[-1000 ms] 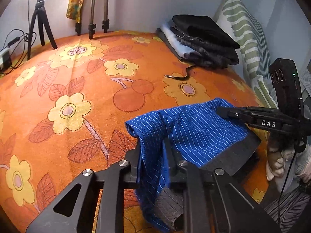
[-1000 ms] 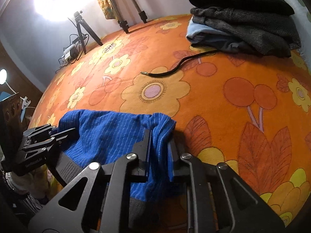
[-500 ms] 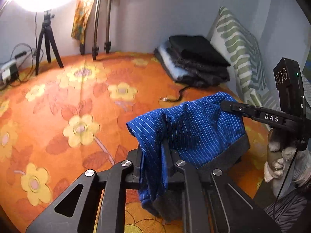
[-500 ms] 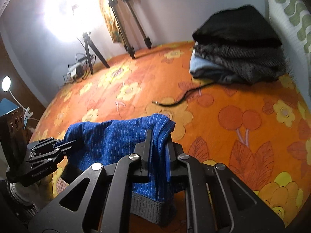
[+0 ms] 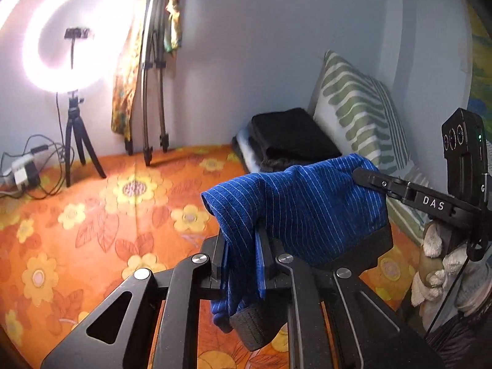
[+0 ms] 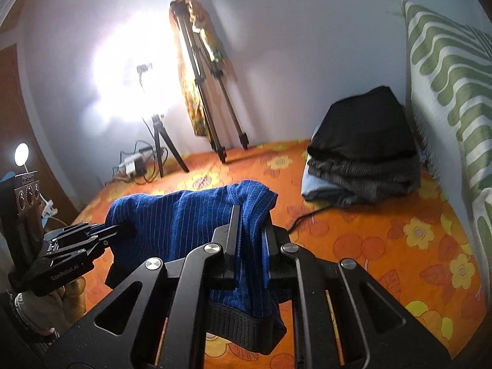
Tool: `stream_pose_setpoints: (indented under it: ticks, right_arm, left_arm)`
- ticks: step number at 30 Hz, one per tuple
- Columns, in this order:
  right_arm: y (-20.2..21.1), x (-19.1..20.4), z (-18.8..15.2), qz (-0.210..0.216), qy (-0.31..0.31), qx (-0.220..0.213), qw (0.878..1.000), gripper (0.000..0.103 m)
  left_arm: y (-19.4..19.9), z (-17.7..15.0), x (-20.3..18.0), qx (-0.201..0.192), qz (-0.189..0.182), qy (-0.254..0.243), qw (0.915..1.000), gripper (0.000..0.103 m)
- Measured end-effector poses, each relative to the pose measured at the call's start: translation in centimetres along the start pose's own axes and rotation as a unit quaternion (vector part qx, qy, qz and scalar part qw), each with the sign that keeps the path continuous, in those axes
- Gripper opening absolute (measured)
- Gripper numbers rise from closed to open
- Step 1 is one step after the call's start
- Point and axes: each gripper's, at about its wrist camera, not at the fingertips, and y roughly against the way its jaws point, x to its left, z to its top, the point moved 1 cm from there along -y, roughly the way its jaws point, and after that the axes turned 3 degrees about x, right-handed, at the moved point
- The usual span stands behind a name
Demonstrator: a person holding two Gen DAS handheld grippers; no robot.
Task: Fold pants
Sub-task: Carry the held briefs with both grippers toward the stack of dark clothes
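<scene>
Raised since earlier: blue pants (image 5: 307, 209), now clear of the bed (image 5: 92, 215) (orange floral cover). Left tool (image 5: 241, 255), right tool (image 6: 250, 243): each clamped on fabric. Folding barely begun; laying flat remains.

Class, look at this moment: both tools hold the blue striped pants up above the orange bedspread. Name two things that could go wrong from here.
1. Each tool, left and right, pinches only a bunched edge of the blue pants, so the cloth may slip out.
2. The grey waistband hangs loose below, so it could land crumpled on the bedspread.
</scene>
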Motion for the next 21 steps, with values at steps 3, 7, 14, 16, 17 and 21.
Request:
stream_pose_setpoints:
  ticks: [3,7,14,16,17,21]
  right_arm:
    - [0.8,-0.2,0.2,-0.002,-0.008,-0.008,1.0,0.01]
    - [1.8,-0.4,0.5,-0.007,-0.011,-0.015,1.0,0.01]
    - [2.5,-0.9,1.3,-0.034,-0.008,-0.021,0.999,0.011]
    - [2.4,-1.2,1.7,-0.039,-0.008,-0.018,0.999,0.011]
    - [2.3,-1.4,2.0,-0.045,-0.007,-0.017,0.999,0.01]
    - [1.9,-2.4,2.9,-0.056,-0.011,-0.013,0.998,0.011]
  left_arm:
    - [0.3,0.7,-0.6,-0.007,-0.002,-0.008,0.9999,0.012]
    - [0.4,1.4,-1.4,-0.013,-0.006,-0.014,0.9998,0.012]
    - [-0.4,3.3,-2.2,-0.019,-0.019,-0.018,0.9995,0.012]
    - [-0.8,3.8,-2.4,-0.019,-0.022,-0.02,0.9994,0.012]
    - [-1.0,4.1,-2.5,-0.019,-0.023,-0.022,0.9993,0.012]
    - [-2.4,5.4,-2.9,-0.02,-0.03,-0.024,0.9991,0.012]
